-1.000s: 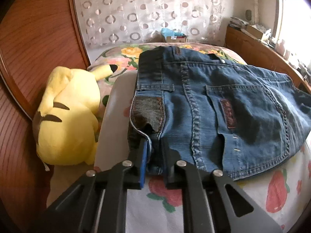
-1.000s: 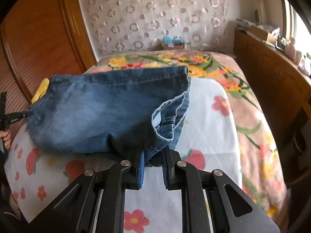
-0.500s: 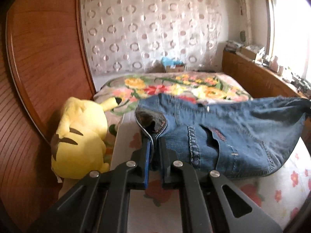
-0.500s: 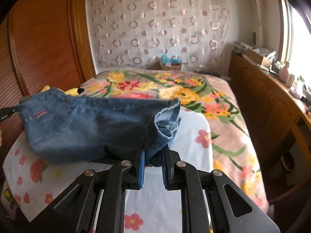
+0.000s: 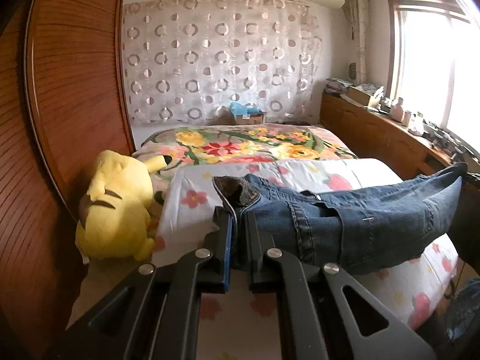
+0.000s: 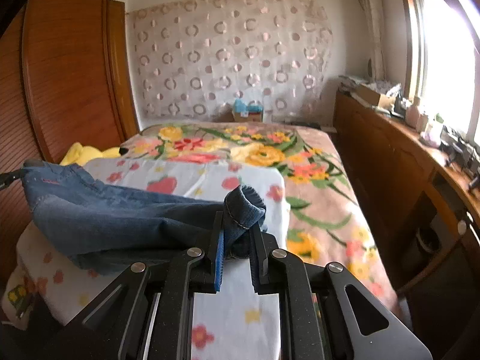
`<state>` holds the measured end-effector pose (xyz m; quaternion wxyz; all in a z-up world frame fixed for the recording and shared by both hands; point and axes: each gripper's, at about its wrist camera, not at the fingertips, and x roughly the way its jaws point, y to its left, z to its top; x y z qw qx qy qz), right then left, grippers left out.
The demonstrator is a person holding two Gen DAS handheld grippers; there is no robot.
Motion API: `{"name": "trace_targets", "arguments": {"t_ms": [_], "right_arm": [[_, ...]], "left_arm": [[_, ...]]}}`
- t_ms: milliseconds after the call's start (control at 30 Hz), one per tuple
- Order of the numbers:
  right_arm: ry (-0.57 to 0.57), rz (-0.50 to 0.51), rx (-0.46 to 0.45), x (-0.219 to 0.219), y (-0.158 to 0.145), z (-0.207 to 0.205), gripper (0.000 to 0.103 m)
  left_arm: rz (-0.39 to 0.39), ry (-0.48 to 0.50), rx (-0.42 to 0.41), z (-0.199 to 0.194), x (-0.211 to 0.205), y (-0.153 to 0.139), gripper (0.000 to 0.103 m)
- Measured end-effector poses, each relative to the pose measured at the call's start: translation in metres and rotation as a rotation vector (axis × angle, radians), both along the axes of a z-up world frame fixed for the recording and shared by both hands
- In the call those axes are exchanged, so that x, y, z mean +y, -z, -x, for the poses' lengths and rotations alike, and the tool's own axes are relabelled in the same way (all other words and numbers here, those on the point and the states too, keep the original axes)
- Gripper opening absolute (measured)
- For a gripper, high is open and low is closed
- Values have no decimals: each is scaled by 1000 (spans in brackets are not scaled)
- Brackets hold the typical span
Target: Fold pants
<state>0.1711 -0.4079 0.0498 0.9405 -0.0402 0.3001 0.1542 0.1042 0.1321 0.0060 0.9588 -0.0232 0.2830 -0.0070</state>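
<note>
Pants held stretched between both grippers above the bed

The left gripper [image 5: 238, 225] pinches the waistband corner with the dark patch, at 6 o'clock in its view, and the right gripper [image 6: 237, 234] pinches a bunched hem end; the pants [image 5: 345, 225] hang as a denim band between them, sagging toward the strawberry-print sheet [image 5: 300, 174] without lying flat on it. The yellow plush toy [image 5: 117, 207] sits at 9 o'clock of the left gripper, beside the sheet and near the wardrobe [image 5: 60, 105]. To do this step well, I would keep both pinches firm and level so the cloth stays taut, then bring the two ends together evenly, letting the middle settle onto the sheet first. Uneven height would likely twist the fold, and drifting toward 9 o'clock risks dragging denim over the toy.
</note>
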Motion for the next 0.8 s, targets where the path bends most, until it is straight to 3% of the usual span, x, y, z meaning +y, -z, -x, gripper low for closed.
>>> {"name": "trace_targets", "arguments": {"t_ms": [167, 333, 500, 567, 667, 800], "right_arm": [[10, -22, 32, -10, 16, 24, 11], [27, -52, 102, -13, 50, 35, 12], [50, -76, 139, -20, 70, 39, 12], [50, -74, 147, -19, 74, 41, 13], [53, -69, 160, -18, 80, 45, 14], [61, -87, 170, -22, 88, 49, 14]], "left_arm": [[7, 19, 43, 25, -7, 21, 6], [-19, 36, 121, 41, -22, 49, 11], [-9, 37, 112, 56, -28, 50, 16], [-4, 55, 105, 60, -30, 47, 26], [-15, 76, 100, 61, -38, 43, 32], [-3, 114, 101, 56, -50, 45, 35]]}}
